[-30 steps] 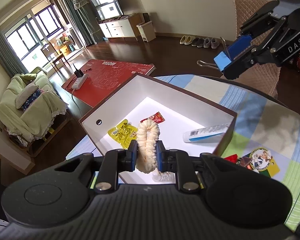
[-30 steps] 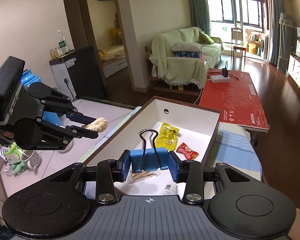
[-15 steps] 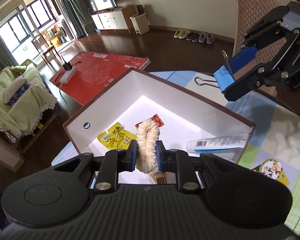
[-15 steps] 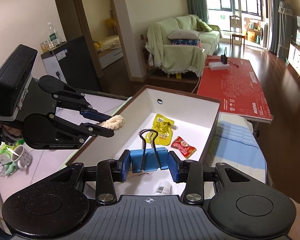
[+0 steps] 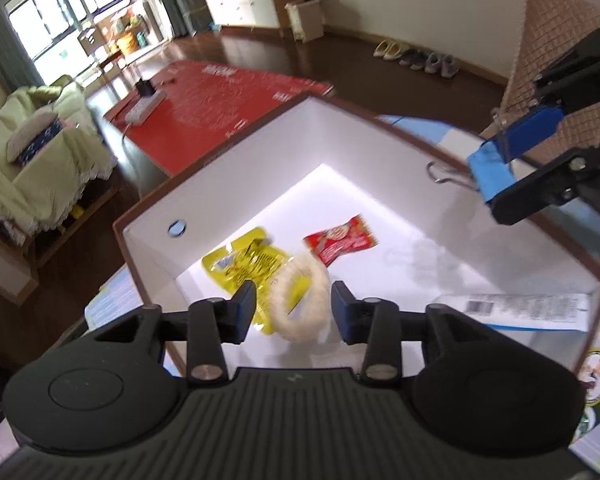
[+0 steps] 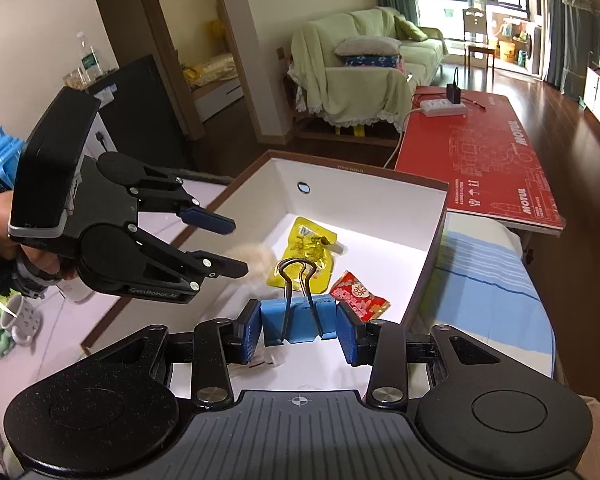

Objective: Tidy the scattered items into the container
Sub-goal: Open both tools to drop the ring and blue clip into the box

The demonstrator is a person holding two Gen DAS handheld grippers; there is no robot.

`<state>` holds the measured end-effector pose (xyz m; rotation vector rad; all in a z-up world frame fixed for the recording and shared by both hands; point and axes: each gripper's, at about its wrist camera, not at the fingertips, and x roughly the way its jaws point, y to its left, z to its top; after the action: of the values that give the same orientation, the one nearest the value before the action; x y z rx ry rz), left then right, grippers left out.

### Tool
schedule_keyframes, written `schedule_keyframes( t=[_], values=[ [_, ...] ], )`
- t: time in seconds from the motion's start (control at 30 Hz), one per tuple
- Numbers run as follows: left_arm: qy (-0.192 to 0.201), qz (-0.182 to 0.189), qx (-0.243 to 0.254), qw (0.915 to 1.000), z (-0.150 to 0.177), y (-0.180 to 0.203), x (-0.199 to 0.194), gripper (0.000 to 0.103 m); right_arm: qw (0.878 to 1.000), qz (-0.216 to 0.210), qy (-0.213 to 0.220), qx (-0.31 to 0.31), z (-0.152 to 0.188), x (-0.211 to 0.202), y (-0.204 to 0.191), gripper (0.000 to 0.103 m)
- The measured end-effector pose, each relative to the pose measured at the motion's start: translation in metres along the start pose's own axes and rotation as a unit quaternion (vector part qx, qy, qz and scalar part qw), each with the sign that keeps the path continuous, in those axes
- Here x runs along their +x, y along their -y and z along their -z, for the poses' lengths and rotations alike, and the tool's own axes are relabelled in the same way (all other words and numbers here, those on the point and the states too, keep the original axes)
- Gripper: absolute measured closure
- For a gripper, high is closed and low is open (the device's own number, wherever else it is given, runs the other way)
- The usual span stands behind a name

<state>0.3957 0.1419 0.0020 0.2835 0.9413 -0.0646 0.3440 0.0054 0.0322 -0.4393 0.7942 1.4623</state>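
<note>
Blue pads spread wide on my left gripper [image 5: 293, 309]; the cream fuzzy scrunchie [image 5: 300, 304] sits blurred between them, touching neither, over the white box [image 5: 364, 148]. My right gripper [image 6: 296, 330] carries the blue binder clip [image 6: 298, 318] between its pads, above the box's near edge. On the box floor: yellow sachet [image 5: 246, 266] and red sachet [image 5: 342, 238] toward the far end, white tube [image 5: 512, 308] along one side wall.

Motion-blurred cream scrunchie [image 5: 300, 300], tube [image 5: 520, 308] half hidden
</note>
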Motion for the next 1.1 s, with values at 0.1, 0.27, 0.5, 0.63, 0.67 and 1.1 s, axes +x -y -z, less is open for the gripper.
schedule_keyframes(
  t=[0.1,0.27,0.5,0.63,0.67,1.1],
  values=[
    [0.0,0.006,0.0,1.0,0.004,-0.002,0.0,0.054,1.0,-0.002,-0.009,-0.007,0.0,0.01,0.004,0.064],
    [-0.007,0.013,-0.005,0.9999,0.008,-0.007,-0.004,0.055,0.999,-0.002,-0.026,-0.022,-0.002,0.025,0.007,0.064],
    [-0.01,0.024,0.002,0.9997,0.004,-0.008,-0.009,0.055,0.997,0.002,-0.055,-0.049,-0.004,0.048,0.013,0.064],
    [-0.005,0.029,0.009,0.9995,0.003,-0.008,-0.009,0.057,0.995,0.008,-0.069,-0.066,-0.004,0.058,0.015,0.064],
    [-0.004,0.03,0.009,0.9995,0.003,-0.009,-0.008,0.057,0.995,0.009,-0.072,-0.071,-0.004,0.061,0.016,0.064],
    [-0.001,0.039,0.009,0.9992,0.001,-0.012,0.001,0.057,0.989,0.027,-0.077,-0.122,0.001,0.09,0.015,0.063]
  ],
)
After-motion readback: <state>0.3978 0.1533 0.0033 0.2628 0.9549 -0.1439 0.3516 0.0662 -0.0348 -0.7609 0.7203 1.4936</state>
